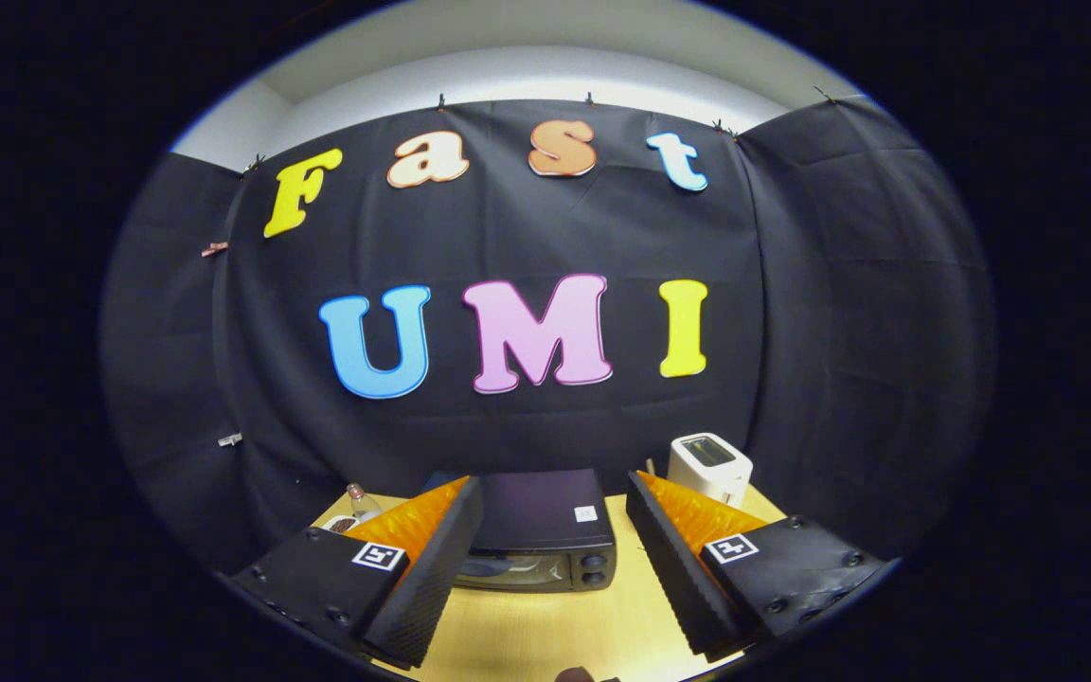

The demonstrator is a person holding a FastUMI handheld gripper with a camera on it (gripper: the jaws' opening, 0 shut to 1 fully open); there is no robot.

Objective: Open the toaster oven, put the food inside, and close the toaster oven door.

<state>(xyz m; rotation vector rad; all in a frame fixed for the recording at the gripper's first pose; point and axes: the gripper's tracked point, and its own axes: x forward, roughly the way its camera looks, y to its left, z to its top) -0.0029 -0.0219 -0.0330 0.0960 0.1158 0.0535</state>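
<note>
Gripper view: the gripper (553, 559) is held high above a wooden table (564, 635), its 2 fingers spread wide apart and grasping nothing. Between them and just ahead sits the toaster oven (545, 535) — dark box, door facing the camera and looking closed, glass window low on the front, 2 knobs (593, 566) at the door's right side. Door handle is hard to make out; the left finger covers the left part of the front. Food: not identifiable from here. A small dish (342, 523) with something dark in it and a clear bottle (362, 502) sit beyond the left finger, and a dark blob (576, 674) pokes up at the near table edge — too little of either to tell. White pop-up toaster (708, 467) stands beyond the right finger, just beside the oven's back right. A closed door fits both food still outside and food already in with the door shut again. Risks, as a judgement: the handle is hidden, so a blind reach could miss it or knock the knobs; pulling a light oven could drag it across the table.
</note>
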